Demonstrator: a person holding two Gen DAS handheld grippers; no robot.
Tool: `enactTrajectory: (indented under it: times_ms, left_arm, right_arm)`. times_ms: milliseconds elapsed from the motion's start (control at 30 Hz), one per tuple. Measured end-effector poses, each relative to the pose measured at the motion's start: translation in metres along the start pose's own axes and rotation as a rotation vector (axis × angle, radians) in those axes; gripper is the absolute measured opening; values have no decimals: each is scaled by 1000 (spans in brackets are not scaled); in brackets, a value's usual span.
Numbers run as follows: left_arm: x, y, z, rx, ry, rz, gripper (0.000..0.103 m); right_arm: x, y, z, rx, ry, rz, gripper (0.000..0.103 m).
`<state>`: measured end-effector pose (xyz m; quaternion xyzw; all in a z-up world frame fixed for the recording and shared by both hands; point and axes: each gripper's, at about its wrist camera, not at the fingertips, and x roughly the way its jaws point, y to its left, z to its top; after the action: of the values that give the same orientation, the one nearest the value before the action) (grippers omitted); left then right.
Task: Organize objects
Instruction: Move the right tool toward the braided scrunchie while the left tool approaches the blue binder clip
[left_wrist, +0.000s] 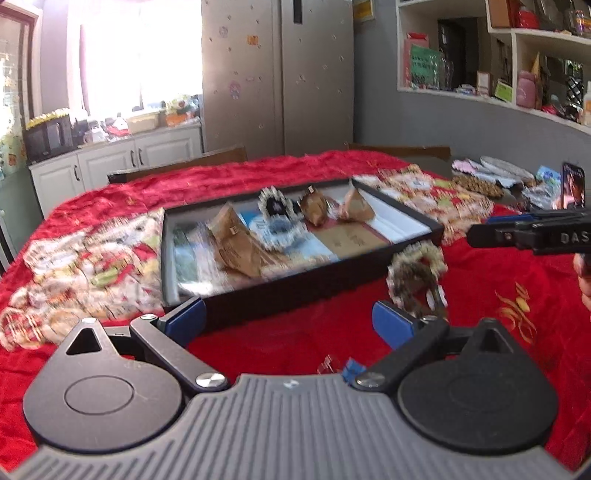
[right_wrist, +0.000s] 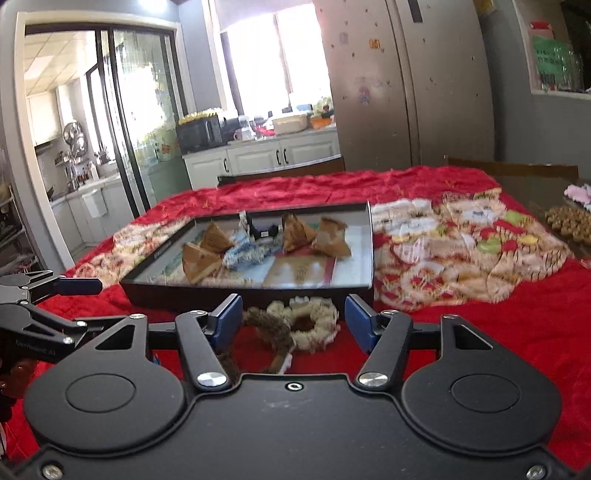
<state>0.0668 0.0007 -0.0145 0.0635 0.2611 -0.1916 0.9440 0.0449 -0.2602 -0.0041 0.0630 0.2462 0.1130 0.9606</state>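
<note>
The right tongs (right_wrist: 293, 323) stood open around the fuzzy scrunchies (right_wrist: 295, 325) at lower centre, before the black tray (right_wrist: 155, 291); closing might catch only one. The left tongs (left_wrist: 288, 321) were open, empty.

blurred items in tray (left_wrist: 258, 306)

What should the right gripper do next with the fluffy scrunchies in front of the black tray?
Probably ease the right gripper forward and down around the cream scrunchie, then close. Its jaws are open, the scrunchie lies on the red cloth between them, outside the black tray.
</note>
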Motion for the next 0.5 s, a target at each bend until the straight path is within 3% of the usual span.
enactTrajectory:
  times_ms: [200,500]
  left_arm:
    - [8,-9,-17,16,31,-37,100]
    - [22,-9,-26,-7,65,-50,93]
  right_arm:
    - [19,9,-19,-20,64,13,45]
    - [41,19,-36,-19,99,0,40]
